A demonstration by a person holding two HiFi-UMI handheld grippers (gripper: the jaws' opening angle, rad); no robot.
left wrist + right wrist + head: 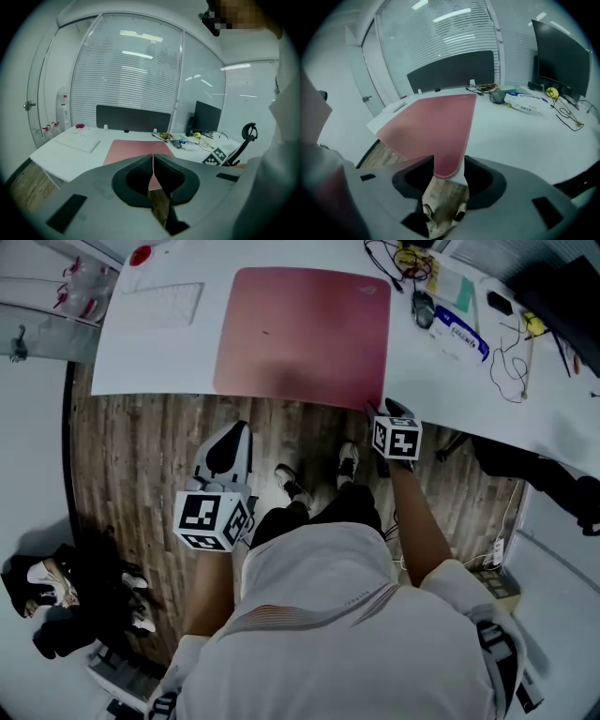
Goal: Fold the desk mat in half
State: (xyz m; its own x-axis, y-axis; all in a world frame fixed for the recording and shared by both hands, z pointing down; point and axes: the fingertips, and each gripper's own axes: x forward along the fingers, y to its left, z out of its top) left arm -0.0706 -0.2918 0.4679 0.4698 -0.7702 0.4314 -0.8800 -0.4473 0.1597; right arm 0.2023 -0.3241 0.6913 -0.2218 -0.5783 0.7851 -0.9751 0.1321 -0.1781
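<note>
From the head view, the pink desk mat [305,334] lies flat on the white desk [155,357]; its near edge runs right along the desk's near edge; it is not folded yet. The right gripper [386,416] sits at the mat's near right corner; the left gripper [230,442] hangs over the wood floor [131,456], apart from the desk and the mat.

From the left gripper view, the left gripper [153,161] has its jaws pressed together with nothing in them; the mat [133,149] lies ahead on the desk.

From the right gripper view, the right gripper [449,164] has its jaws wide apart; the round corner of the mat [436,126] pokes in between them, but the pads do not squeeze it.

I think the step now is to get hold of the near edge. To do it well, slide the right jaws a bit further onto the corner, one above and one below, then close; a grip on just the tip may slip. The left gripper should open and take the near left corner; then both can lift together and lay the near edge on the far edge, with corners matched.
</note>
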